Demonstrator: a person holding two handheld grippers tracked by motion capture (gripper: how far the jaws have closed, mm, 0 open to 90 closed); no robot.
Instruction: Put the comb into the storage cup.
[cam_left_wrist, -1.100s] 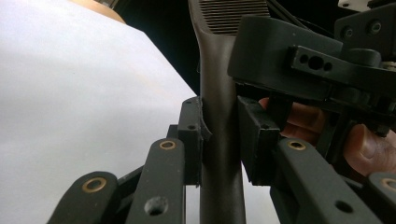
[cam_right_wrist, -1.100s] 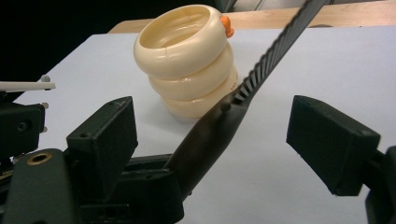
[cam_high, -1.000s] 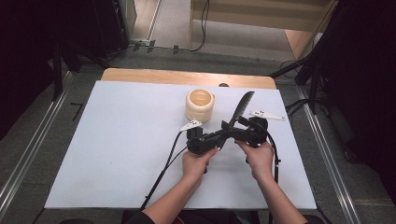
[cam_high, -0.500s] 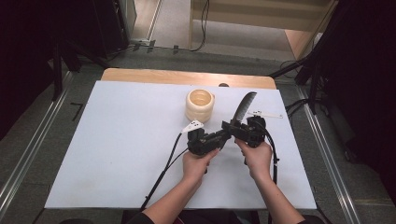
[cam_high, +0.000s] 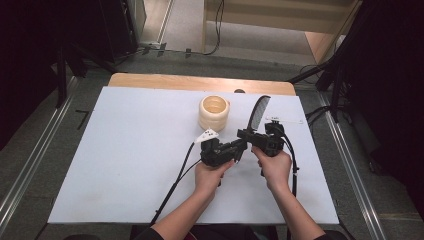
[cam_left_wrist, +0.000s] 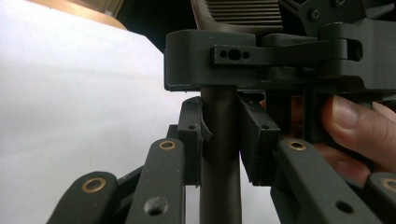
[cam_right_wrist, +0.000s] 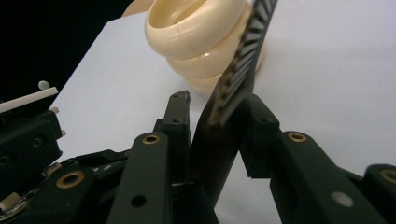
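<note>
Black plastic comb, long and fine-toothed with a plain handle, is held above the white tabletop between both tools, rising toward twelve o'clock in the high view. The right hand-held gripper is clamped on it low down: in the right gripper view the jaws press against either side of the comb where the toothed part meets the handle, and the teeth run up and away from the camera. The left hand-held gripper is closed on the handle below that point; in the left gripper view both jaws sit tight against the dark round handle, with the body of the right hand-held gripper directly above them and a person's fingers wrapped round it at three o'clock. The two tools meet nose to nose near the middle of the tabletop, the left hand and right hand gripping them from the six o'clock side.

Cream-coloured ribbed round holder, open at the top, stands upright on the tabletop at about ten o'clock from the comb, near it but apart. In the right gripper view the holder lies just behind the comb's teeth.
</note>
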